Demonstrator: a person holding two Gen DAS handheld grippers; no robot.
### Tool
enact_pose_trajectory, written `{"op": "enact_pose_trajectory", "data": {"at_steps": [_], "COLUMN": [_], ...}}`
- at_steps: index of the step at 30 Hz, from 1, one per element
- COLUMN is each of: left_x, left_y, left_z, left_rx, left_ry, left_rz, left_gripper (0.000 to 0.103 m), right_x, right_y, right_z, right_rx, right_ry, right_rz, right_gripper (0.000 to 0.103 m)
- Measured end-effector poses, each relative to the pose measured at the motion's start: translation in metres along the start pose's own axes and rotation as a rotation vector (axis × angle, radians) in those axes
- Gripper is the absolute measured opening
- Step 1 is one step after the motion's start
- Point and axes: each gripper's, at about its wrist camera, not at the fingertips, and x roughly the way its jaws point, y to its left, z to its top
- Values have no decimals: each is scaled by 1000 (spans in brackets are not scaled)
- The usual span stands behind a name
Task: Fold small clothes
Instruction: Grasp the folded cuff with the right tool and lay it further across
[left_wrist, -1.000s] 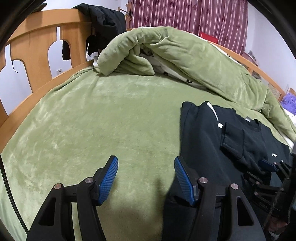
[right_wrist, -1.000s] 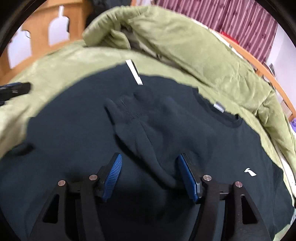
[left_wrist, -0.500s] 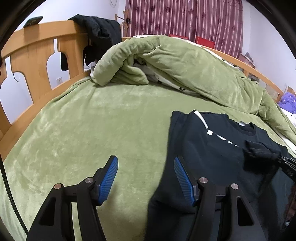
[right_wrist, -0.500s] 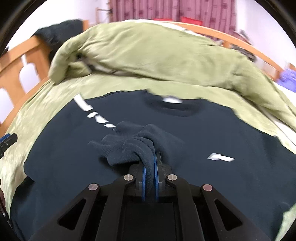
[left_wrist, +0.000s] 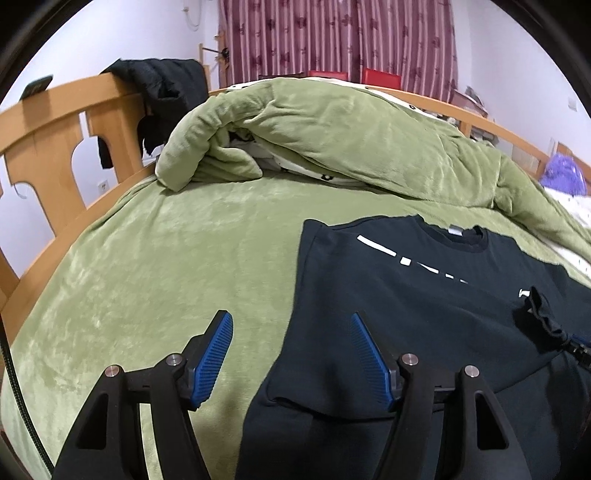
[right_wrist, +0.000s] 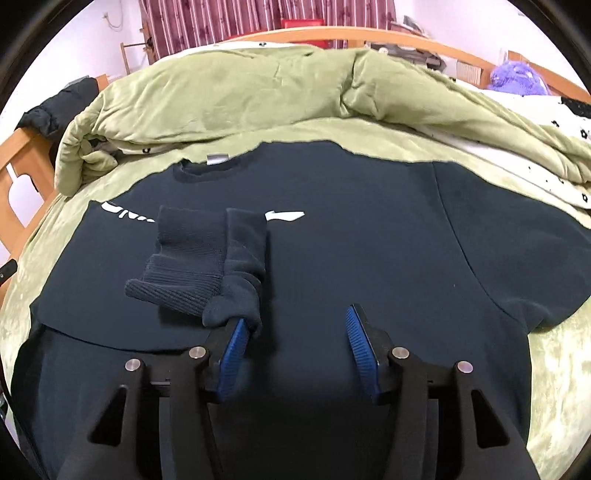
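Observation:
A black sweatshirt (left_wrist: 406, 306) with white lettering lies flat on the green bedspread (left_wrist: 166, 266); it also shows in the right wrist view (right_wrist: 369, 229). Its left sleeve is folded across the chest, and the ribbed cuff (right_wrist: 188, 262) lies bunched over the lettering. My right gripper (right_wrist: 295, 343) is open just behind the cuff; the cuff's end drapes against its left finger (right_wrist: 232, 343). My left gripper (left_wrist: 291, 354) is open and empty above the sweatshirt's left edge near the hem. The cuff and the right gripper's tip show at the right in the left wrist view (left_wrist: 543, 321).
A rumpled green duvet (left_wrist: 332, 136) is heaped along the far side of the bed. A wooden headboard (left_wrist: 55, 129) with a black jacket (left_wrist: 166, 88) stands at the left. A wooden rail runs behind, with maroon curtains (left_wrist: 332, 37) beyond. A purple plush (right_wrist: 513, 77) sits far right.
My right gripper shut on the sleeve cuff, carried it across the chest, then opened and let it go. My left gripper rose and drew back slightly, staying open.

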Motion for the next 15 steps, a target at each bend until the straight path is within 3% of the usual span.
{"op": "enact_pose_trajectory", "data": {"at_steps": [5,9,15], "left_x": [6,8,11], "left_y": [-9,-12,-14], "left_z": [-3,-6,-9], "left_rx": [30,34,45], "left_ry": [11,21,26], "left_rz": [17,15,30], "left_gripper": [64,64,64], "right_x": [-3,6,0], "right_y": [-13,-22,-1], "right_z": [1,-9,-7], "right_rx": [50,139,2], "right_ry": [-24,31,-21], "right_rz": [-32,-51,-127], "right_gripper": [52,52,54]}}
